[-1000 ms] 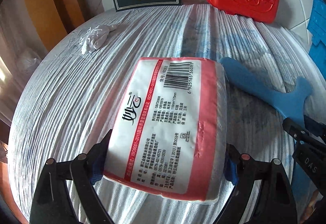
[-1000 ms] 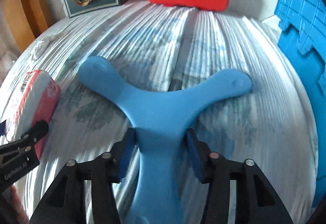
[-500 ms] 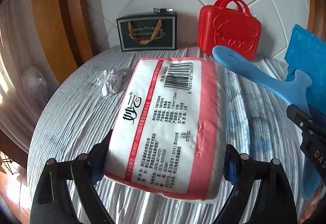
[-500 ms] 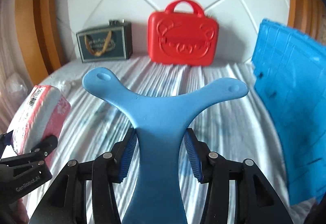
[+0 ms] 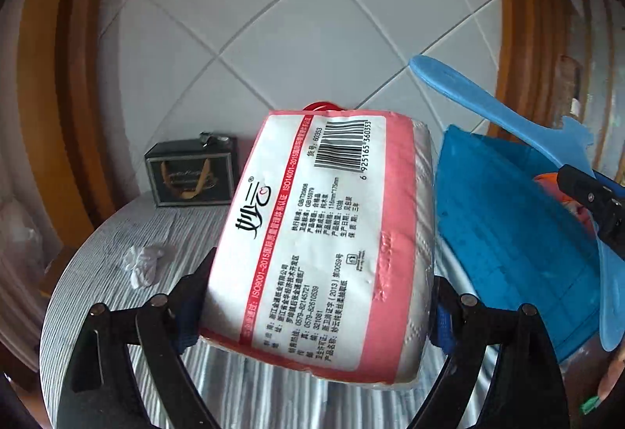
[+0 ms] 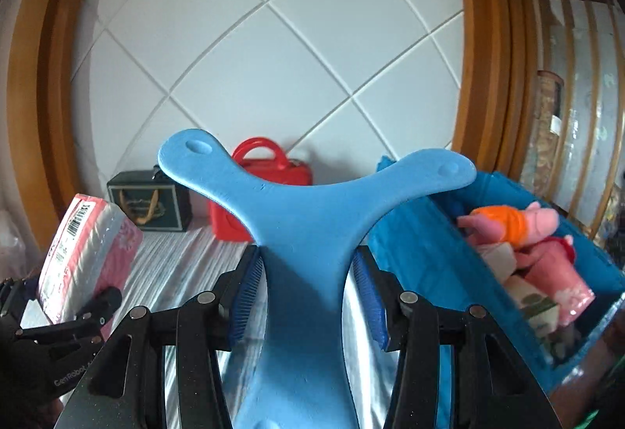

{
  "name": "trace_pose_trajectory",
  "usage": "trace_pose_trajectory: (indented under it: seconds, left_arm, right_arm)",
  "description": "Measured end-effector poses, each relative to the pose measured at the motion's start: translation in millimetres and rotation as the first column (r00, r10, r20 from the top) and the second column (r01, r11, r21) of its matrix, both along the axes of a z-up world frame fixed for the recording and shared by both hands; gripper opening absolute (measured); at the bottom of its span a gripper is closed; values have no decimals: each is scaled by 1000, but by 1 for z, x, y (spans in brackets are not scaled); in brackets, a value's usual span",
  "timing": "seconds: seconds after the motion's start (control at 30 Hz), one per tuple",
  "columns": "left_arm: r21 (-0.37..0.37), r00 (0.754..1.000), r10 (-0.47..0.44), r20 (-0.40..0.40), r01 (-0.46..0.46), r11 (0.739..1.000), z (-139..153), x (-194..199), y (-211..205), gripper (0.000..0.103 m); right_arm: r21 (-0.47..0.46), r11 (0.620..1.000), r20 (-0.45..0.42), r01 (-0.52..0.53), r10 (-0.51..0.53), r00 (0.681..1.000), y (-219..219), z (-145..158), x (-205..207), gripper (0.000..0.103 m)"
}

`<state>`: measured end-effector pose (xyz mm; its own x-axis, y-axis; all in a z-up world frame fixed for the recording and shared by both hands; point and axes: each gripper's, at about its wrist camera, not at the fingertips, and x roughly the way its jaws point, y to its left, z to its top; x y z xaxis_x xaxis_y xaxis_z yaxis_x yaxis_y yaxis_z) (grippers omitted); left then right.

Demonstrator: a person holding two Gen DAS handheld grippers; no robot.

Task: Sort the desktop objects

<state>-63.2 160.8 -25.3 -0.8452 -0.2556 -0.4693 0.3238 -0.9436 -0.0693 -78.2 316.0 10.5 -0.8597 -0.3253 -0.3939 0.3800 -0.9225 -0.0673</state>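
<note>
1. The left gripper (image 5: 312, 308) pinches the tissue pack (image 5: 320, 233) by its two long sides and holds it clear above the striped table (image 5: 101, 272), barcode end pointing away.
2. The right gripper (image 6: 308, 296) clamps the stem of the blue boomerang (image 6: 308, 202), also in the air, its two arms spread toward the tiled wall.
3. Only the left view shows the crumpled white wad (image 5: 144, 261) on the table, left of the pack.
4. Only the right view looks into the blue bin (image 6: 429, 253): pink plush toys (image 6: 527, 233) lie inside.
5. The red case (image 6: 265, 194) is plain in the right view; in the left view the pack hides all but its handle.
6. The black gift box (image 5: 191, 175) stands against the wall in both views.
</note>
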Motion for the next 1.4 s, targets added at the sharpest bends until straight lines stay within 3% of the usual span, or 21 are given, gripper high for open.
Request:
trace_pose_trajectory:
  seconds: [0.17, 0.3, 0.43, 0.57, 0.73, 0.9, 0.97, 1.0, 1.1, 1.4]
  left_arm:
    - [-18, 986, -147, -83, 146, 989, 41, -38, 99, 89]
    - [-31, 969, -213, -126, 211, 977, 60, -77, 195, 89]
    - [-11, 967, -242, -78, 242, 970, 63, -128, 289, 89]
    - [31, 974, -225, 7, 224, 974, 44, -171, 344, 89]
    - [86, 976, -169, 137, 158, 984, 13, -196, 368, 90]
    - [51, 984, -104, 143, 97, 994, 15, -190, 373, 92]
    - [52, 987, -104, 126, 98, 994, 18, -184, 378, 94]
    - [52, 989, -96, 116, 90, 995, 19, -179, 380, 97]
    - [24, 994, -69, 86, 67, 997, 27, -167, 383, 102]
    - [18, 997, -73, 41, 72, 997, 41, -111, 379, 103]
  right_arm:
    - [-25, 994, -43, 102, -103, 994, 95, 36, -31, 48]
    - [-15, 987, -66, 161, -162, 985, 173, 44, -66, 48]
    - [15, 983, -30, 185, -184, 982, 255, 34, -121, 48]
    - [65, 989, 65, 136, -140, 988, 314, 8, -184, 48]
    - [113, 992, 139, 64, -80, 987, 343, -24, -217, 48]
    - [135, 991, 200, 18, -45, 979, 363, -49, -230, 49]
    - [132, 991, 205, 2, -29, 978, 367, -52, -229, 57]
    - [129, 992, 208, 0, -27, 978, 368, -52, -227, 72]
    - [90, 996, 196, -5, -13, 980, 372, -46, -217, 97]
    - [11, 1000, 135, 25, -26, 990, 401, -27, -175, 103]
